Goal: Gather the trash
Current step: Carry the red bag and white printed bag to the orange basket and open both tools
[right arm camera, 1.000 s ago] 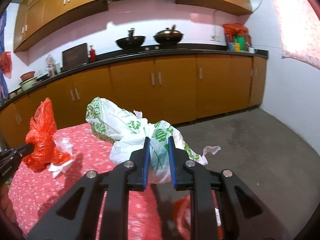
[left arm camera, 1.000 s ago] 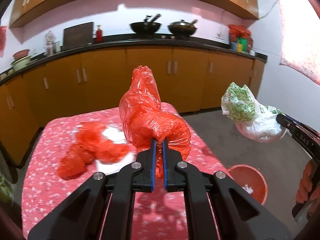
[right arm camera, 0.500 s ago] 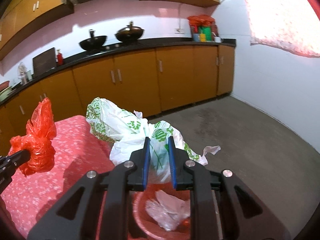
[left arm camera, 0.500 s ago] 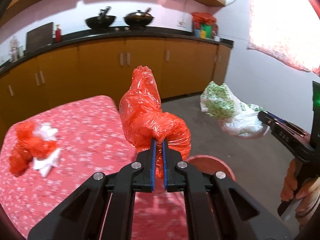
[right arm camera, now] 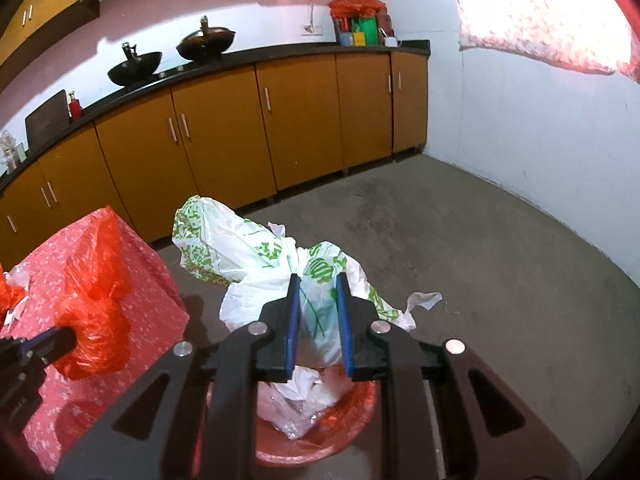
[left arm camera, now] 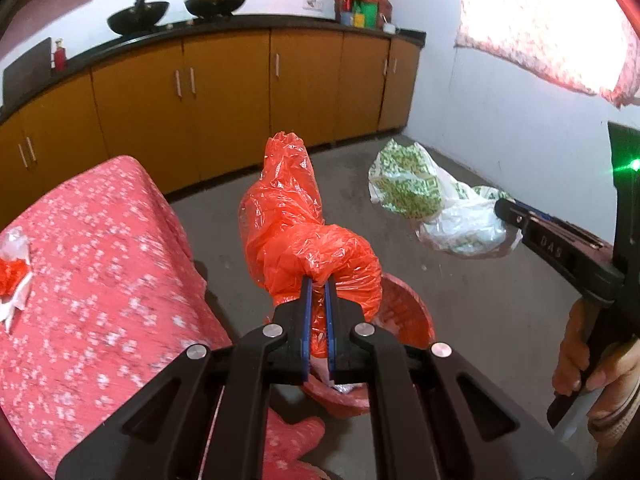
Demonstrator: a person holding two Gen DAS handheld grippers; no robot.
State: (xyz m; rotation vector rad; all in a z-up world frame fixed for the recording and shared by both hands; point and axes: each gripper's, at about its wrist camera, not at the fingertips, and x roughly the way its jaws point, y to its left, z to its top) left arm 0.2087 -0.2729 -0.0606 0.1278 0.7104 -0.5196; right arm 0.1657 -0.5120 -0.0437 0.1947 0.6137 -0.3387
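1. Table [left arm camera: 100,280] under a red flowered cloth fills the left of the left wrist frame; a red and white scrap [left arm camera: 12,276] lies on it at the far left edge, not yet collected.
2. Red bin [right arm camera: 320,436] stands on the floor at the bottom centre of the right wrist frame, with clear plastic already inside.
3. White and green bag [right arm camera: 256,264] hangs over that bin, pinched between the fingers of the right gripper [right arm camera: 318,320].
4. Orange bag [left arm camera: 304,236] sits mid-frame in the left view, above the bin's rim, with the left gripper [left arm camera: 316,312] pressed tight on its lower folds.
5. My guess: both bags are one release away from binned, and the scrap on the table is what remains.
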